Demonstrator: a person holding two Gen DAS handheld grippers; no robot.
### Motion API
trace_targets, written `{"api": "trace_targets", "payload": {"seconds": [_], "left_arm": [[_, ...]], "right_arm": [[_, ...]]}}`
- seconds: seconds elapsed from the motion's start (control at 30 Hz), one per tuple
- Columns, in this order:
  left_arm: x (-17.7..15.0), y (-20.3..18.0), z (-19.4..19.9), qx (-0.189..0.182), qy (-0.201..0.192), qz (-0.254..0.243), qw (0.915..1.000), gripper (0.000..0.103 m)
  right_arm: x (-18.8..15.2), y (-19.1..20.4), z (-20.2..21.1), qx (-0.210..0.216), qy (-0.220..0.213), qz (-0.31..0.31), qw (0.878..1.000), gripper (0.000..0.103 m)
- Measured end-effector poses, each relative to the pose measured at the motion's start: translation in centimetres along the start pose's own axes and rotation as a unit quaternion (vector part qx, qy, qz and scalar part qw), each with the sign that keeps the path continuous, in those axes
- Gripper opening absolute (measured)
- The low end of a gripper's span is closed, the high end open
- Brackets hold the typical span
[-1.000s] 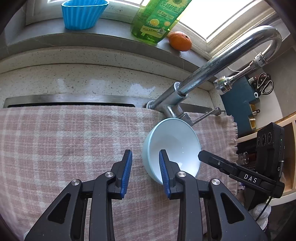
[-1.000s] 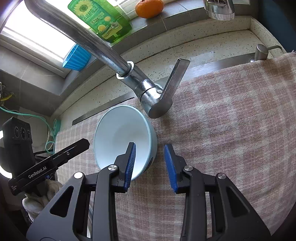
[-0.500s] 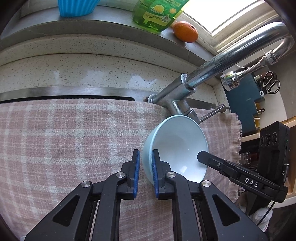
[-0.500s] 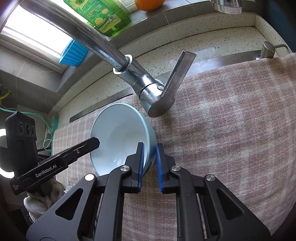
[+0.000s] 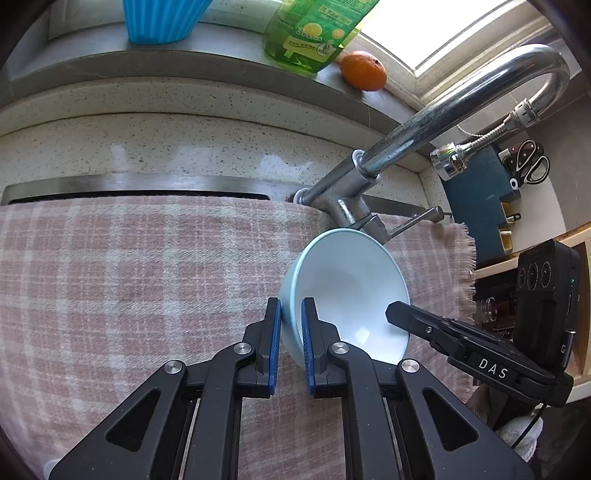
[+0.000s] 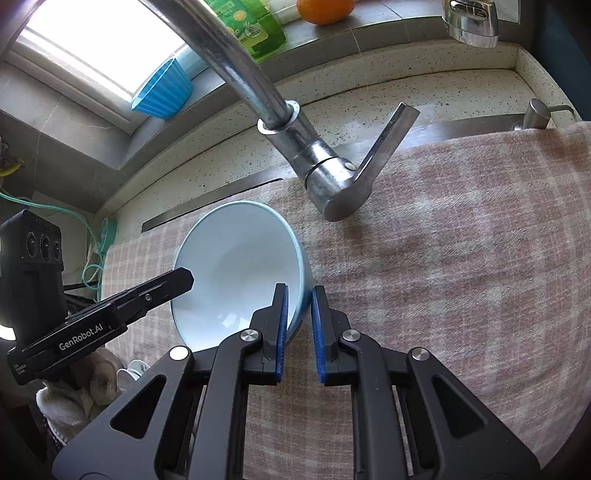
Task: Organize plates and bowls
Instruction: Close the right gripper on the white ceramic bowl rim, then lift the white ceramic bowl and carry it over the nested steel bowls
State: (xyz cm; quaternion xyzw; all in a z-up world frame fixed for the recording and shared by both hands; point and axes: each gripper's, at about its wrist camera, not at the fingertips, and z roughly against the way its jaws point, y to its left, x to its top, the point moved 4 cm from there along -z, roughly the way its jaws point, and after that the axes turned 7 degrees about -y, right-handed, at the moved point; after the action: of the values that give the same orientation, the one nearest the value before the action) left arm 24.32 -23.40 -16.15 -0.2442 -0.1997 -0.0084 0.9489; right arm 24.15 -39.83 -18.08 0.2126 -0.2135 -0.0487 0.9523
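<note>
We see a speckled stone counter [image 5: 192,147] with a pink checked cloth [image 5: 129,280] spread over it; a pale blue bowl [image 5: 347,288] sits tilted on the cloth.

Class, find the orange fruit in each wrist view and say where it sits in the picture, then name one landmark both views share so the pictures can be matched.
Left wrist view: the orange sits upper right of centre, on the window ledge just right of the green bottle.
Right wrist view: the orange is at the top edge, partly cut off, right of the green bottle.
Shared landmark: the tap.
</note>
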Motion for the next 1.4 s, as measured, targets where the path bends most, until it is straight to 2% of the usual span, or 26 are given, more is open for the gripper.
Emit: {"api": "trace_targets", "payload": {"seconds": [0.27, 0.67, 1.07, 1.4], "left_arm": [[-1.1, 1.7, 4.0, -0.004, -0.024, 0.005, 0.9997, 0.009], [-3.4, 7.0, 11.9, 0.000, -0.072, 0.034, 0.9968, 0.009], [-6.6, 12.7, 18.9, 0.014, -0.112, 0.073, 0.9910, 0.009], [-9.6, 17.9, 23.5, 0.039, -0.139, 0.118, 0.9823, 0.009]], "right_arm": [[-1.4, 4.0, 1.0, 0.022, -0.005, 0.021, 1.000, 0.013], [-4.6, 12.5, 2.3, 0.063, -0.002, 0.070, 0.996, 0.013], [-9.3, 21.3, 2.0, 0.098, 0.026, 0.130, 0.986, 0.013], [-12.9, 27.9, 0.3, 0.124, 0.055, 0.176, 0.975, 0.013]]}}
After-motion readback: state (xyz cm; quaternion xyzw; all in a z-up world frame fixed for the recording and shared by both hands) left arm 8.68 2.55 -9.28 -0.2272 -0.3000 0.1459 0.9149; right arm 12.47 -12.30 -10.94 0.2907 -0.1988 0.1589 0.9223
